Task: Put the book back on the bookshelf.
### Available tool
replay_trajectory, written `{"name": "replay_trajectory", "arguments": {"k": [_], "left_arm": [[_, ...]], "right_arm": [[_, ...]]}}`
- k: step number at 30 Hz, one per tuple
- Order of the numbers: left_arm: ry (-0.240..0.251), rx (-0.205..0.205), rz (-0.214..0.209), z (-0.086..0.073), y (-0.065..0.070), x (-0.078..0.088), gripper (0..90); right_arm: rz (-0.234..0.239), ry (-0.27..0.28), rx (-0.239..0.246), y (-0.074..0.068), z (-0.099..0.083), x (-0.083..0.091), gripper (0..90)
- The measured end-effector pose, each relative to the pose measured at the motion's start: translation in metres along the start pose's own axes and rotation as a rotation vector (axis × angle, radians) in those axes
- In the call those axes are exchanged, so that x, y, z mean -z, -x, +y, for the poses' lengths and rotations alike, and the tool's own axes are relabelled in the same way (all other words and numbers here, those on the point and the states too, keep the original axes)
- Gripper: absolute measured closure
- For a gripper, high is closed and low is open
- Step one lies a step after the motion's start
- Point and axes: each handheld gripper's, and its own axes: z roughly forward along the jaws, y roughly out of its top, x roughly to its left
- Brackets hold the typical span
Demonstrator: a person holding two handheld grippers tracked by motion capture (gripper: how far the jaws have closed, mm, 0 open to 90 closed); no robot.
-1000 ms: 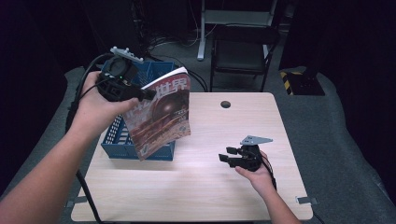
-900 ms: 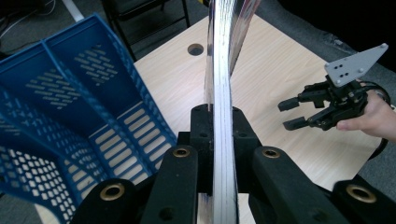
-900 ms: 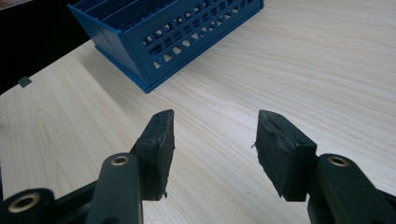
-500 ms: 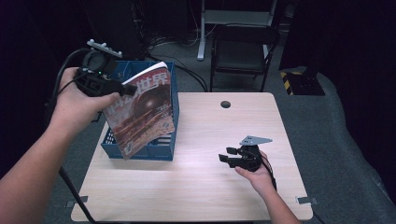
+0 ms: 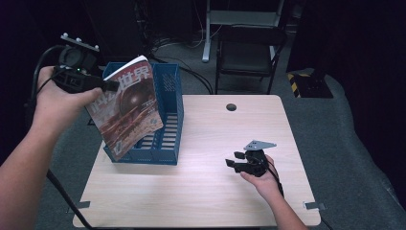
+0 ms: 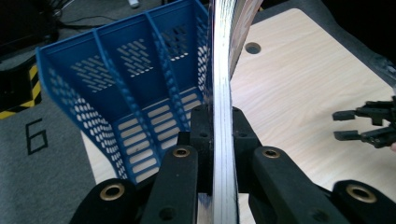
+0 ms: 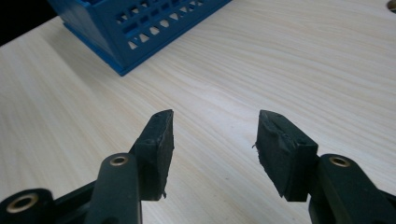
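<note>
Red magazine [image 5: 128,111] raised, left hand-held gripper [image 5: 109,86] clamping it

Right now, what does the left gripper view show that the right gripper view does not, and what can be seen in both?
The left gripper view alone shows the magazine clamped edge-on between the left gripper jaws, the rack's dividers, and the right gripper farther off. The right gripper view alone shows that gripper's own jaws close up, standing apart with nothing between them. Both share the blue file rack and the wooden table.

The magazine [image 5: 127,108] hangs left of the file rack [image 5: 163,120] on the table [image 5: 206,191].
</note>
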Motion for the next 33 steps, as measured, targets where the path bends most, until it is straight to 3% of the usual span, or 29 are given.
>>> {"name": "replay_trajectory", "arguments": {"k": [5, 10, 14, 33], "left_arm": [[0.000, 0.045, 0.025, -0.001, -0.012, -0.004, 83.8], [0.000, 0.094, 0.049, -0.002, -0.021, -0.007, 83.8], [-0.003, 0.113, 0.071, -0.002, -0.027, -0.009, 83.8], [0.002, 0.219, 0.137, 0.009, -0.035, -0.048, 83.8]], "right_arm": [[-0.049, -0.013, -0.014, 0.010, -0.004, 0.000, 46.2], [-0.058, -0.022, -0.048, 0.016, -0.007, 0.000, 46.3], [-0.068, -0.015, -0.049, 0.017, -0.007, 0.000, 46.3], [-0.080, -0.012, -0.064, 0.020, -0.007, 0.003, 46.3]]}}
